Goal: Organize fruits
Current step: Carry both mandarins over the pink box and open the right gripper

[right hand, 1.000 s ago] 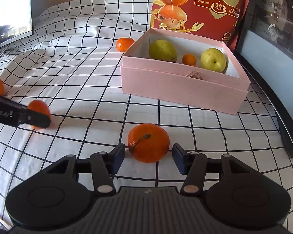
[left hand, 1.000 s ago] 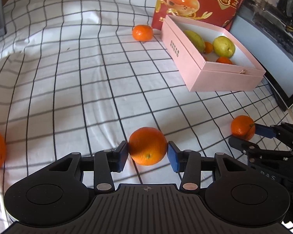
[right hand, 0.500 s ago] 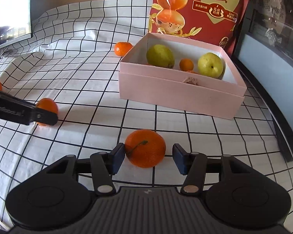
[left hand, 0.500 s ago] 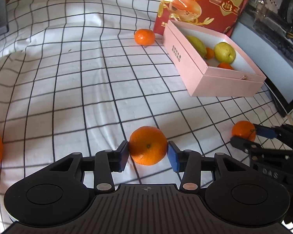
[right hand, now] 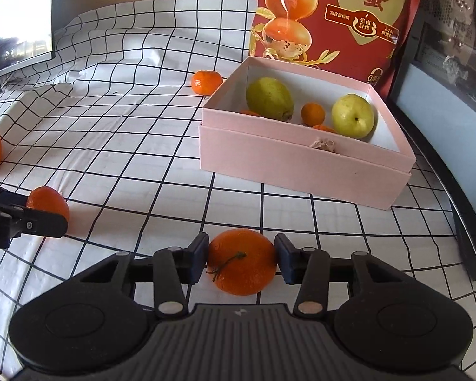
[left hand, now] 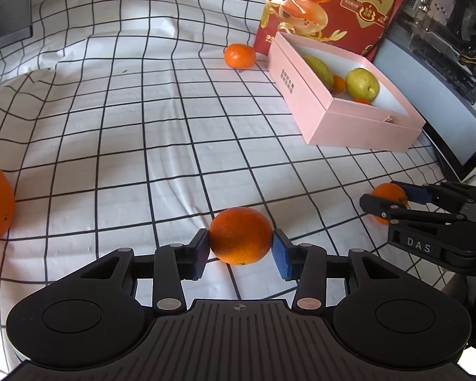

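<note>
On checked cloth, pink box [right hand: 304, 171] holding pears [right hand: 352, 119], left gripper [left hand: 241, 255] clamping orange [left hand: 240, 240], right gripper [right hand: 241, 258] closing on tangerine [right hand: 241, 262]

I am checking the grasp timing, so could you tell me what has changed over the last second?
The right gripper has closed its jaws in from a gap onto the stemmed orange, pads now touching it, still closing. The left gripper keeps its grip on its orange. The pink box and its fruit stayed put.

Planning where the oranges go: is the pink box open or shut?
Open. The pink box has no lid on; two pears and small oranges show inside.
</note>
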A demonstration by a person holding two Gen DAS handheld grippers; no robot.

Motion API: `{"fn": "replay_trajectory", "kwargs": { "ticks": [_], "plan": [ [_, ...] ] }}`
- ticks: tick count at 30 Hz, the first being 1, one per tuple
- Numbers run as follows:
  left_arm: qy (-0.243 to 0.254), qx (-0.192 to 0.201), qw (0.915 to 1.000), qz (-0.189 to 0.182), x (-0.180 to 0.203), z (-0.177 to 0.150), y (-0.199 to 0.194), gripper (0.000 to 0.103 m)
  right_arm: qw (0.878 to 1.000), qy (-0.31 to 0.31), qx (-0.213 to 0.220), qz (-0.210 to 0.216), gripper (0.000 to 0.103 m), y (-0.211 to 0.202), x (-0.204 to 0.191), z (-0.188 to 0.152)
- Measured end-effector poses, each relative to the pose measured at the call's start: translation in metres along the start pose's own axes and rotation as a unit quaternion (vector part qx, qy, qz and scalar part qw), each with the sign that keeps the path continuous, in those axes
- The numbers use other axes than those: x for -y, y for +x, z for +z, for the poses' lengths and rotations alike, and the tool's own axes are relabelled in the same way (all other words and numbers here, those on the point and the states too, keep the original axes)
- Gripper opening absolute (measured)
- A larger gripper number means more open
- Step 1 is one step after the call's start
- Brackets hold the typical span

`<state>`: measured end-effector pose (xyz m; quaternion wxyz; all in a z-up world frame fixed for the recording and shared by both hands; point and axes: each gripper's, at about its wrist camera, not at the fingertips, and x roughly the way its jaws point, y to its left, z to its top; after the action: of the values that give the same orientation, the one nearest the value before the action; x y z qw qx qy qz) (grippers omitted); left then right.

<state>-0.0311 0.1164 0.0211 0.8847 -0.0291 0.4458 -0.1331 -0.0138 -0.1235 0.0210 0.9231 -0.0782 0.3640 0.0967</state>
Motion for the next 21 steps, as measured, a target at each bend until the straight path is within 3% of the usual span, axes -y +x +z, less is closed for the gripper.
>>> {"fn": "replay_trajectory", "kwargs": {
  "ticks": [13,21],
  "plan": [
    [0.011,-0.002,0.9999,0.008,0.006,0.01,0.013,0.049,1.0,-0.005,0.008,0.003,0.045,-0.011,0.0,-0.008],
    [0.033,0.021,0.9992,0.006,0.007,0.023,0.028,0.049,1.0,-0.009,0.009,-0.001,0.045,-0.015,-0.002,-0.011]
  ]
}}
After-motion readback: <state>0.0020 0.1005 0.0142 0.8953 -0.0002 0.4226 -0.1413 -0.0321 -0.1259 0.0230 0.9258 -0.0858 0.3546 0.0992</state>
